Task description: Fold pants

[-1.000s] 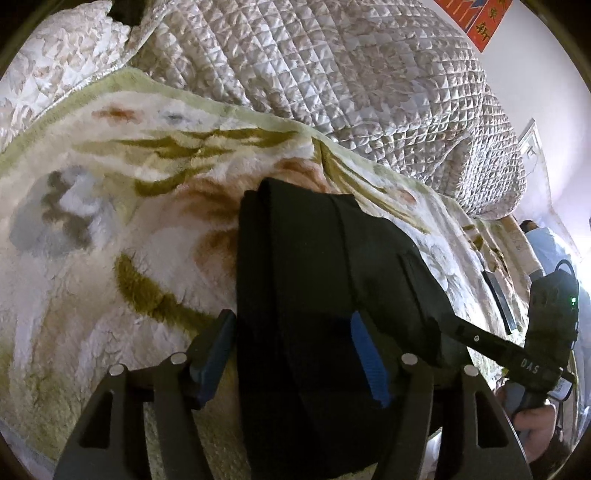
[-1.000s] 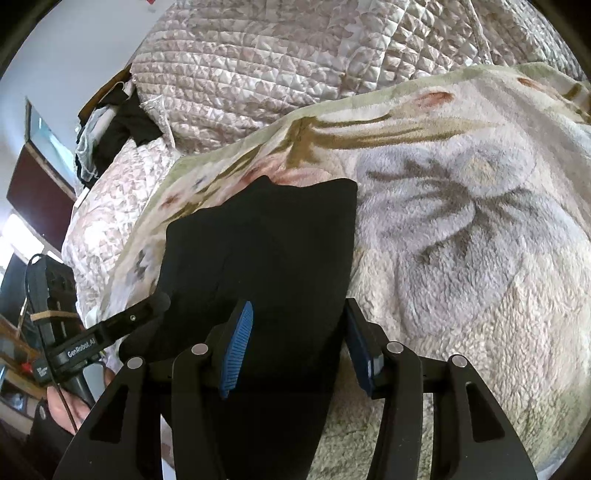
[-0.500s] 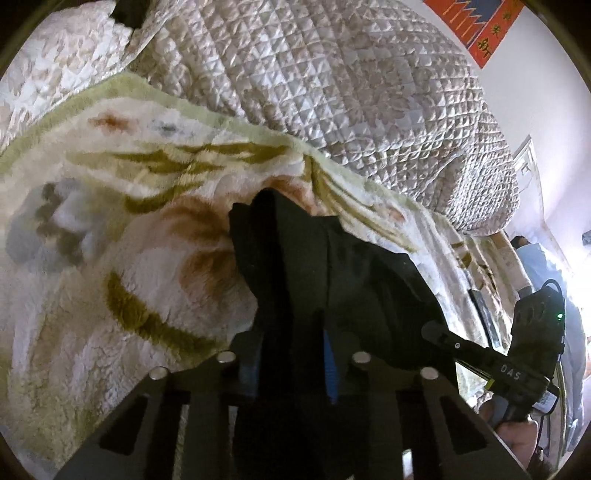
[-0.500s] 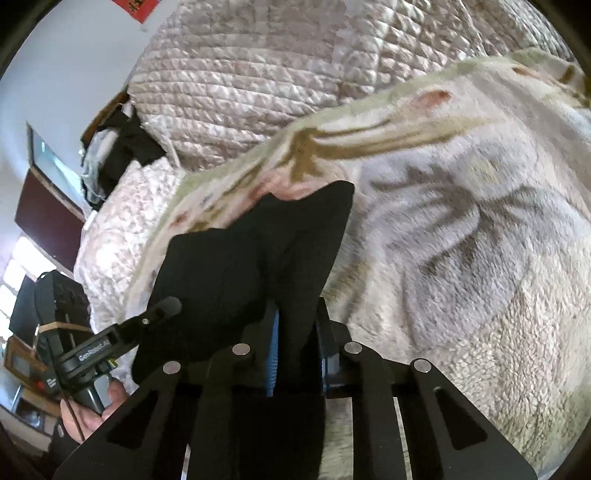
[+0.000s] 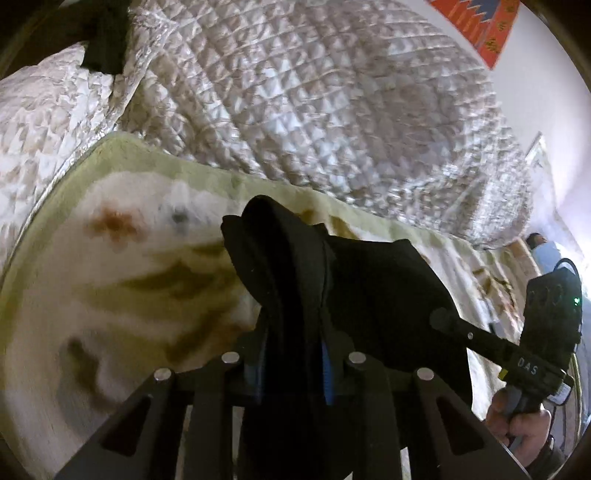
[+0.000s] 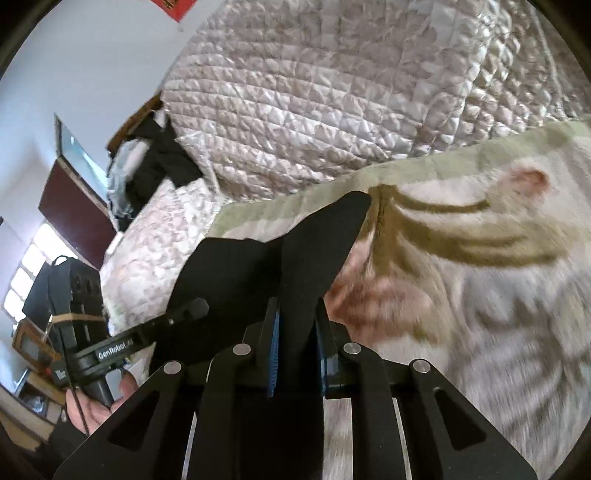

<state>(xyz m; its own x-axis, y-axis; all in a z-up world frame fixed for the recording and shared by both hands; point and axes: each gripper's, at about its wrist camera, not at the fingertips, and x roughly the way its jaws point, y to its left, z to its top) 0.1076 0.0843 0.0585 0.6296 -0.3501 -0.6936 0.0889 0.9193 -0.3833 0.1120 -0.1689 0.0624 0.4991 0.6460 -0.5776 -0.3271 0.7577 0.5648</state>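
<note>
Black pants [image 5: 354, 280] hang lifted over a fleecy floral blanket [image 5: 122, 280] on a bed. My left gripper [image 5: 293, 363] is shut on one bunched edge of them, the cloth pinched between its blue pads. My right gripper [image 6: 297, 354] is shut on the other edge of the pants [image 6: 314, 251], which rise in a point above its pads. The right gripper [image 5: 480, 339] shows at the right of the left wrist view, held by a hand [image 5: 524, 424]. The left gripper [image 6: 147, 336] shows at the left of the right wrist view.
A quilted satin bedspread [image 5: 314, 99] is heaped behind the blanket [image 6: 480, 295]. Dark clothes [image 6: 155, 166] lie piled at the bed's far left corner near a dark headboard [image 6: 74, 210]. A red wall hanging [image 5: 484, 26] is up on the white wall.
Both grippers went from open around the pants' edges to shut on them. They then lifted the cloth off the blanket and carried it toward the quilted bedspread.
</note>
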